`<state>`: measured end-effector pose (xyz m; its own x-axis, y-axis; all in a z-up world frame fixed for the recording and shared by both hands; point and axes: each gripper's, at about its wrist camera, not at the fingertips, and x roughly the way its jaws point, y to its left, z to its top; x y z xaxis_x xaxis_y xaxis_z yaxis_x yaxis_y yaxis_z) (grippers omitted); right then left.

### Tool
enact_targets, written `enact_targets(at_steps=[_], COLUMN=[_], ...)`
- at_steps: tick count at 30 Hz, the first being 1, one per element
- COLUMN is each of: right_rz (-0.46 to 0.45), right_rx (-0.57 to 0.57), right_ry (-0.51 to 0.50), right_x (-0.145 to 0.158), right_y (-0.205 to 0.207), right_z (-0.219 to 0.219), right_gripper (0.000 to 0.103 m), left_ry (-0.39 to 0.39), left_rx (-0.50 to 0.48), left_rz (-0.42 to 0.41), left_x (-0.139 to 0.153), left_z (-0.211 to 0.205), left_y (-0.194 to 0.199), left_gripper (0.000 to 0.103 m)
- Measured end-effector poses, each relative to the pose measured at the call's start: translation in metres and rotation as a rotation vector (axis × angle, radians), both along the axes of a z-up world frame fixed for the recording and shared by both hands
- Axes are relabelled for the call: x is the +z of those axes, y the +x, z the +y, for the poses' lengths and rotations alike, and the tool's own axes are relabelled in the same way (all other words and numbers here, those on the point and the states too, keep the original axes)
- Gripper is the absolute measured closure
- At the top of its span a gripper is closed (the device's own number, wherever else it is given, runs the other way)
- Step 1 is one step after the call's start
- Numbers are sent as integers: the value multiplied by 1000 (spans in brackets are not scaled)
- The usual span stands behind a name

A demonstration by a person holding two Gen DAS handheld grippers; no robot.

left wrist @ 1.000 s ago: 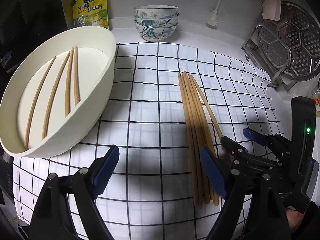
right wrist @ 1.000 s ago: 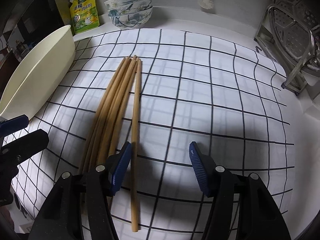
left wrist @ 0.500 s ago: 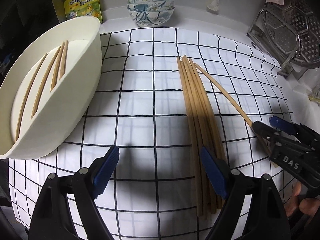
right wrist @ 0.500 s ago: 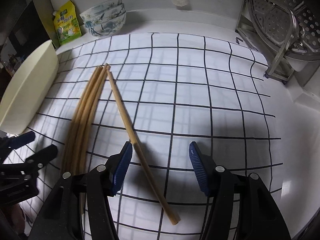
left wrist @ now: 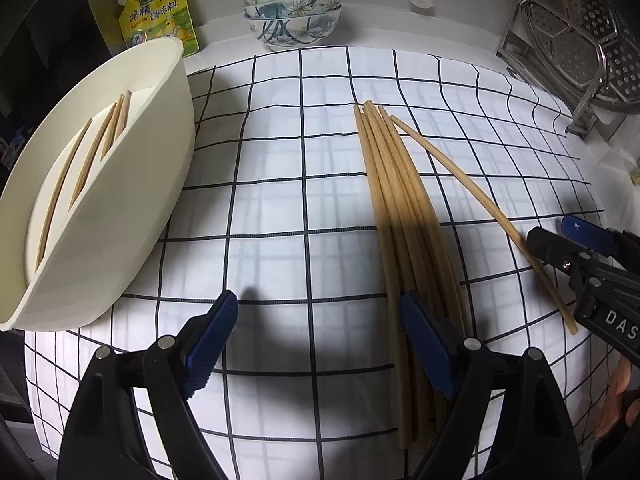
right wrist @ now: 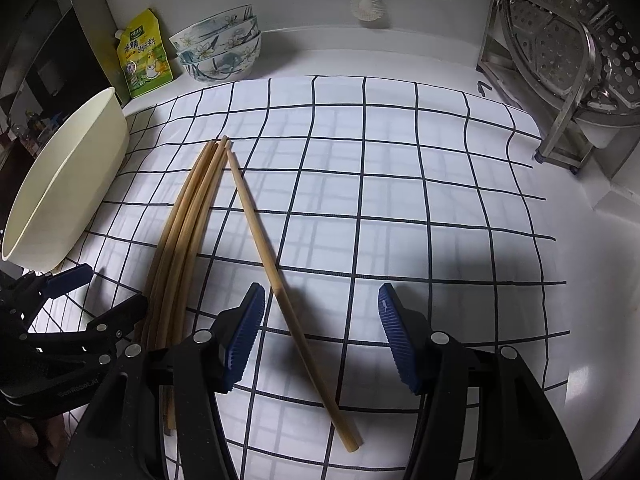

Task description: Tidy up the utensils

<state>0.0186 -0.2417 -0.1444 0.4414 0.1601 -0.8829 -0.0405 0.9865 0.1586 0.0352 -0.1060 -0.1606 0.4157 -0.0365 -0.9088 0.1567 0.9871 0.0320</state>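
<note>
A bundle of wooden chopsticks (left wrist: 404, 208) lies on the checked cloth; it also shows in the right wrist view (right wrist: 188, 224). One chopstick (right wrist: 280, 280) is splayed off to the right of the bundle, also seen in the left wrist view (left wrist: 472, 200). A cream oval tub (left wrist: 132, 184) at the left holds several chopsticks (left wrist: 92, 156). My left gripper (left wrist: 320, 340) is open and empty, its right finger over the bundle's near end. My right gripper (right wrist: 320, 332) is open, its jaws on either side of the splayed chopstick's near part.
Stacked floral bowls (left wrist: 292, 8) and a yellow seasoning pouch (left wrist: 156, 12) stand at the back. A metal rack with steamer trays (left wrist: 580, 32) is at the back right. A white brush (right wrist: 366, 0) hangs on the wall.
One chopstick has swung out to the right of the bundle over the last second. Both grippers stayed open; the views shifted slightly.
</note>
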Motion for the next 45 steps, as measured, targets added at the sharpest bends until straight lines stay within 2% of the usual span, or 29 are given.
enact_targets(at_steps=[12,17,19,22,25,26,27,28,29,30,32,37,45], right_rz=[15,16,16,-10,-24,-27,-30,-35,-36,-35,-30,0,-21], right_rx=[48,76,79,89,91,91,92,93,96,97,101,84,23], right_ry=[-8,-45,-60,-75,-73,-71,-70,-71,-70,-72,-63,26,83], right_x=[-6,-11,-13,-14,-14,-14,-13,-12,-12,-11,-11,-10,21], right_y=[4,14,16,15,14,13,12,11,10,10,11,11,6], right_z=[9,16,18,22,24,25,25,27,28,29,30,22,14], right_gripper=[46,46,46,47,49,51,58,71,86,93,97,97,97], left_ry=[60,44,28,11,-20,-35,-33,-36,-37,-37,-29,-65,-90], left_rx=[29,47,54,42,17,12,4,-11,-21,-28,-33,-28,-46], left_rz=[0,-8,-12,-23,-22,-19,-21,-19,-16,-13,-8,34,-16], left_x=[-2,-3,-2,-1,1,2,3,3,4,3,3,5,41], left_z=[7,6,5,1,-5,-6,-9,-12,-14,-16,-18,-12,1], left_y=[5,15,18,19,19,18,17,17,17,17,17,21,20], left_gripper=[15,16,20,32,52,63,75,80,90,96,96,96,96])
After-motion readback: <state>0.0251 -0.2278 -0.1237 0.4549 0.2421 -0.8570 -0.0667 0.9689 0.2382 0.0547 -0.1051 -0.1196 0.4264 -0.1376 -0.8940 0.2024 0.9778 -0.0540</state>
